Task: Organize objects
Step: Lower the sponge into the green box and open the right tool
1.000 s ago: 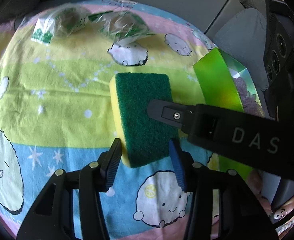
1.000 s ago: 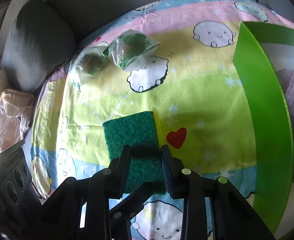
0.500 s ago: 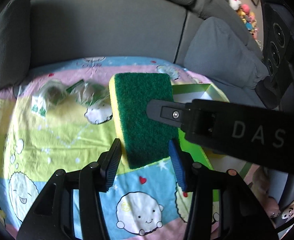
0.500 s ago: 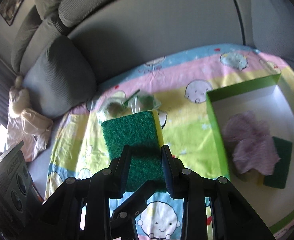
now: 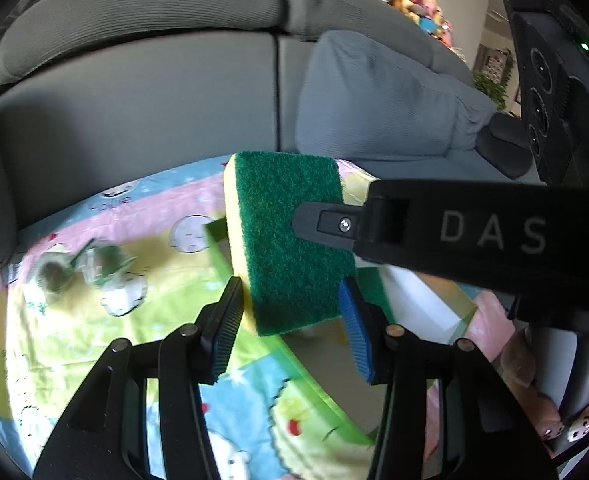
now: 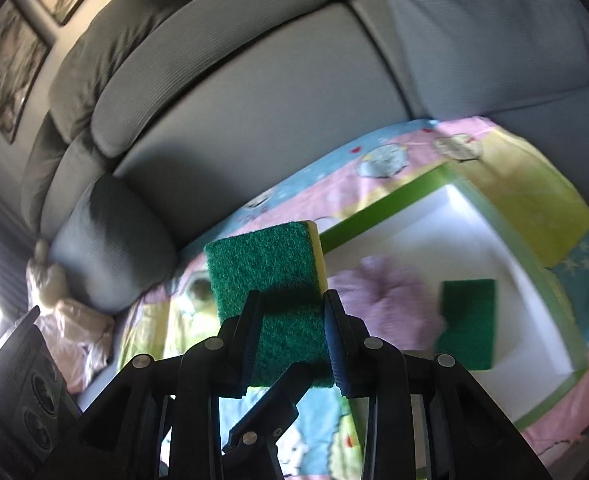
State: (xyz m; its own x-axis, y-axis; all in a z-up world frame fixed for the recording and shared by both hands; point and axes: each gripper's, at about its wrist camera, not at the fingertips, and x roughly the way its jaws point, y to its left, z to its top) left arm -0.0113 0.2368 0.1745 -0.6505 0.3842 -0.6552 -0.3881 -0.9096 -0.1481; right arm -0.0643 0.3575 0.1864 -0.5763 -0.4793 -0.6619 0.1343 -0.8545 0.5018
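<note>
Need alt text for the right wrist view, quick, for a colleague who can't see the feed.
The right gripper is shut on a green-and-yellow sponge, held in the air over a cartoon-print sheet on a grey sofa. To its right, a green-rimmed white box holds a lilac cloth and a second green sponge.

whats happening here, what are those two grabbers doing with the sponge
A person is tidying things off a cartoon-print sheet on a grey sofa. Both hand-held grippers clamp one green and yellow sponge: the right gripper from one end, the left gripper from another. The sponge is lifted in the air beside a green box, which already holds another sponge and a purple cloth.
</note>
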